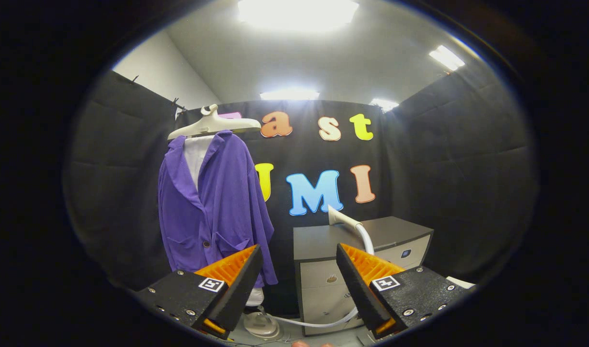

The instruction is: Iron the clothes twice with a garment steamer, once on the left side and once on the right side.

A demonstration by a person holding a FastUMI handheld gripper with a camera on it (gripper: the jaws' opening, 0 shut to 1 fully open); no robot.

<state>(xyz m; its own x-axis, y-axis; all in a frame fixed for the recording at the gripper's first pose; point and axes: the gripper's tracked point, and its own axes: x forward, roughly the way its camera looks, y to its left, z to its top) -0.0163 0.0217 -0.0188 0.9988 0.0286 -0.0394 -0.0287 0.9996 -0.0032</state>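
Beyond my hand-held gripper (299, 284), whose fingers are wide apart and hold nothing, I see one steamer head (343, 219) resting on one grey cabinet (318, 241), with one hose (313, 322) running down to the base on the floor. One purple jacket (212, 207) hangs on one hanger (212, 124) off to the left. I think I am still at the start: next I must reach and grab the steamer.
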